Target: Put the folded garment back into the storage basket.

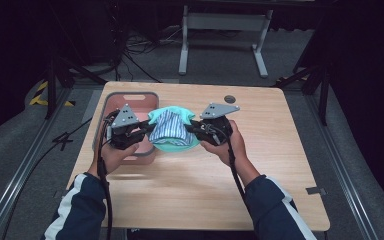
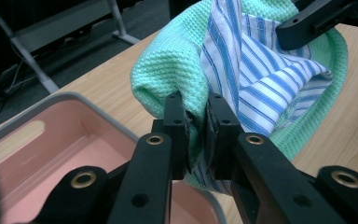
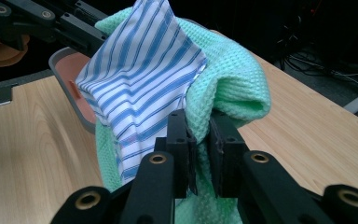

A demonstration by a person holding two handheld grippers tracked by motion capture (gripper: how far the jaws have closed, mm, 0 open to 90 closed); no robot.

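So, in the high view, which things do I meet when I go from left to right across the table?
Grey-rimmed pink plastic bin → left claw → green waffle-knit towel wrapped around a blue-and-white striped cloth → right claw → bare wooden tabletop.

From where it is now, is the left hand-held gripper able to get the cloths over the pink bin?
Probably yes. The left hand-held gripper is shut on the green and striped cloths right beside the pink bin, with nothing visible between them; the right hand-held gripper grips the other side.
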